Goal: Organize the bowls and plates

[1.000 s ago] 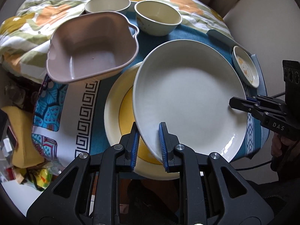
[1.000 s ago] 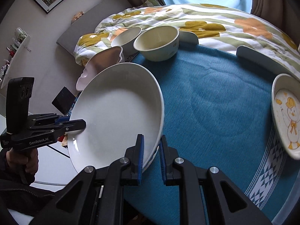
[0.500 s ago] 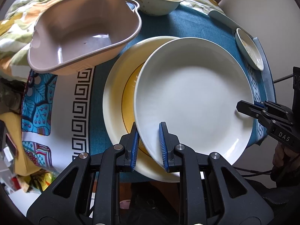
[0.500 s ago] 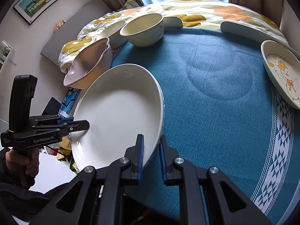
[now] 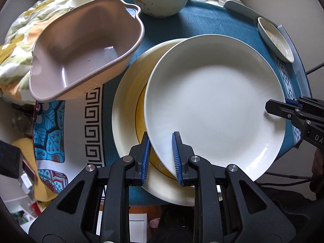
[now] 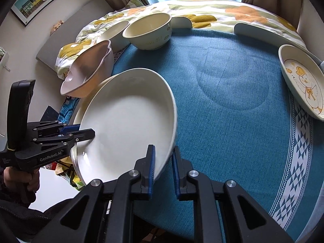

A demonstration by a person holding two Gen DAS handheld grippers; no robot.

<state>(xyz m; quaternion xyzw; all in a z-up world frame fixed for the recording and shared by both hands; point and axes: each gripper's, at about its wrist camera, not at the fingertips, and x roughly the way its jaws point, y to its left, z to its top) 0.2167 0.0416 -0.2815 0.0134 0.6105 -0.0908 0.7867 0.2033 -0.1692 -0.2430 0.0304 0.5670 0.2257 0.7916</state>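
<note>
Since a second ago I have lowered the white plate over the yellow plate. Left hand-held gripper and right hand-held gripper clamp opposite rims, keeping it level for stacking.

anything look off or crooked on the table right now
The pink bowl sits tilted, hanging over the table's edge. The white plate, gripped by both grippers, sits off-centre over the yellow plate. Nothing looks spilled or broken.

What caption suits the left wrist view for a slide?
Both grippers, left and right, hold a white plate over a yellow plate.
</note>
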